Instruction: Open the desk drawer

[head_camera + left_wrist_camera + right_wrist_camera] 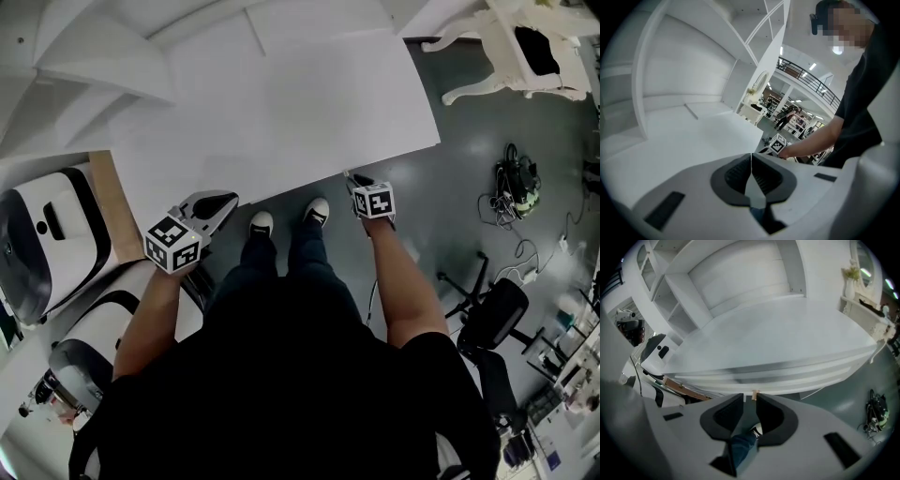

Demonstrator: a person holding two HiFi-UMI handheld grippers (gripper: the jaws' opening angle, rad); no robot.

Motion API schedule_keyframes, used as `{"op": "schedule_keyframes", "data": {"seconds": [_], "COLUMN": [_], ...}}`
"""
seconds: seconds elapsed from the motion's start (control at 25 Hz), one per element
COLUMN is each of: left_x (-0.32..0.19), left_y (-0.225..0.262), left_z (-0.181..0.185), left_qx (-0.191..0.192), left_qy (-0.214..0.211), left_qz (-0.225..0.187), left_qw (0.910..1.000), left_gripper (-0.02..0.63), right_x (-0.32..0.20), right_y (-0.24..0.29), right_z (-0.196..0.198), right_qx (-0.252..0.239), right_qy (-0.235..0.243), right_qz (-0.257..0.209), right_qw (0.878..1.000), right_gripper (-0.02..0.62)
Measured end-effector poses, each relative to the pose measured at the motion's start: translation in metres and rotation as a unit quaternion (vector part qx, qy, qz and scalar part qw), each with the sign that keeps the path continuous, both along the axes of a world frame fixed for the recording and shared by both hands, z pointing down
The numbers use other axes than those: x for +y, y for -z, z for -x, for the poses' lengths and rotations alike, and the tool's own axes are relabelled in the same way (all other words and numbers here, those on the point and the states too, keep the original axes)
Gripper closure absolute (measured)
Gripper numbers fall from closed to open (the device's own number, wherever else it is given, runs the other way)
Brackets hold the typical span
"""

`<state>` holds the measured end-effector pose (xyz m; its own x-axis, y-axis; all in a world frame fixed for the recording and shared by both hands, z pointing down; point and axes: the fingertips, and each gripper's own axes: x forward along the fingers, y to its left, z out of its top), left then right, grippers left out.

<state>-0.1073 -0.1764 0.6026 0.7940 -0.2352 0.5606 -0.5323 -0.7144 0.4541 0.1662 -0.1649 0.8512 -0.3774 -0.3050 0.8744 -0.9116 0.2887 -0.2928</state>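
The white desk [281,103] fills the upper middle of the head view; its drawer is hidden there under the top. In the right gripper view the desk's front edge [787,369] shows as long white bands just ahead. My right gripper [354,178] [749,397] hangs at that edge near the desk's right corner, pointing steeply down. It is open, with nothing between its pads. A small tan piece [755,393] shows just past its tips; I cannot tell what it is. My left gripper [225,200] [751,157] is shut and empty, at the front edge further left.
White rounded machines [47,234] and a wooden board [112,202] stand left of the desk. An ornate white table [525,47], floor cables [516,183] and a black office chair [487,323] are on the right. The person's shoes [317,211] are at the desk front.
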Motion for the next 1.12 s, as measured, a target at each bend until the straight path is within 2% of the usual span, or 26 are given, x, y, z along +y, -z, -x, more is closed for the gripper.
{"op": "schedule_keyframes", "data": {"seconds": [0.64, 1.12], "left_x": [0.011, 0.018], "left_y": [-0.015, -0.024], "left_z": [0.013, 0.013], "left_qx": [-0.011, -0.018], "left_qy": [0.039, 0.036], "left_qz": [0.017, 0.024], "left_qw": [0.999, 0.9989], "left_gripper": [0.595, 0.595], "right_x": [-0.007, -0.011], "right_y": [-0.048, -0.06], "right_z": [0.006, 0.01], "right_qx": [0.006, 0.011], "right_qy": [0.016, 0.004], "right_qz": [0.045, 0.051], "right_qw": [0.999, 0.999], "right_gripper": [0.489, 0.499]}}
